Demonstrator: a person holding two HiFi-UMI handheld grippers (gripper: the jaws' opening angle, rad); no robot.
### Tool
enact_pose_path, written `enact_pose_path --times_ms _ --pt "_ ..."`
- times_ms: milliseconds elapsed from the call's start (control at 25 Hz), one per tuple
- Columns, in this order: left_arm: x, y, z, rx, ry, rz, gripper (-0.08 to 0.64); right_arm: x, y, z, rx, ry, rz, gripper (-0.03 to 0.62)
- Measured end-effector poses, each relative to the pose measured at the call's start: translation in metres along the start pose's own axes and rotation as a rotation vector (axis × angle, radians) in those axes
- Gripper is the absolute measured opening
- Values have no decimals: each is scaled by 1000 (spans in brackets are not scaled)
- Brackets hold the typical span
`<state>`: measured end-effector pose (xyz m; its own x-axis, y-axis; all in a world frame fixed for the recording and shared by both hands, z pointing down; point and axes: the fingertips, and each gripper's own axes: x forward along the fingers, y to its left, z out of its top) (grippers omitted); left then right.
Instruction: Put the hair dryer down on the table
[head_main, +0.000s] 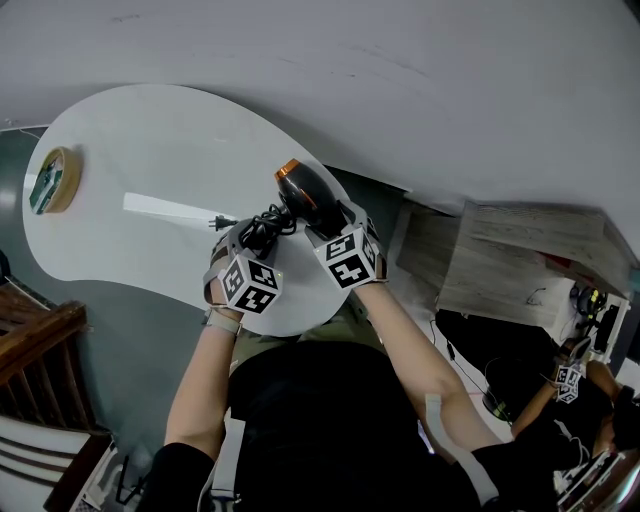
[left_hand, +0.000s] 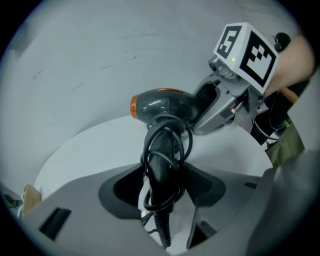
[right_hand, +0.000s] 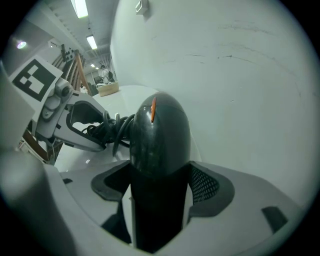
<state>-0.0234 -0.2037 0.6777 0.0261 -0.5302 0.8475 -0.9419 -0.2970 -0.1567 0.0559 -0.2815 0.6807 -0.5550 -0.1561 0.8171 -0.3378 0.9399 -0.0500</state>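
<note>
Grey jaws of the right gripper (right_hand: 160, 187) are clamped on the hair dryer (right_hand: 160, 135): the dark rounded body fills the gap, and both pads bear against its sides. The left gripper (left_hand: 162, 185) has its jaws spread. The dryer's handle, wrapped in loops of black cord (left_hand: 170, 145), stands between them, and a sliver of white surface shows between the handle and the pad at that view's left. In the head view, both grippers meet side by side at the near edge of the table (head_main: 150, 140), each pointing steeply downward. The hair dryer sits between and just beyond the two sets of jaws, with its orange-ringed end (head_main: 288, 171) directed away from the person and over the white tabletop. Whether the dryer touches the tabletop cannot be determined. The plug (head_main: 218, 222) at the cord's free end shows against the table, just left of the left gripper. A tan roll of tape (head_main: 52, 180) rests near the table's far left edge, well apart from both grippers. A wooden cabinet (head_main: 520, 260) stands to the right of the table.
</note>
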Motion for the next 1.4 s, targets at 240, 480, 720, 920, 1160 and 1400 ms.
enact_pose_path --times_ms 240,480,720,920,1160,1400 --pt "-1 0 -2 -8 -6 -4 259 -1 -1 0 -3 -8 -25 351" --pt "-11 2 -1 -36 -34 -11 267 -13 1 2 26 -30 -35 351" --pt "-32 7 0 -75 -76 -31 267 -32 11 8 33 -51 -51 350" --pt "-61 17 7 -117 -153 -44 265 -56 23 21 79 -96 -76 350" --pt "-100 29 17 -158 -251 -70 256 -86 45 42 153 -176 -105 255" --pt "-147 44 20 -202 -381 -102 202 -123 72 67 187 -257 -121 158"
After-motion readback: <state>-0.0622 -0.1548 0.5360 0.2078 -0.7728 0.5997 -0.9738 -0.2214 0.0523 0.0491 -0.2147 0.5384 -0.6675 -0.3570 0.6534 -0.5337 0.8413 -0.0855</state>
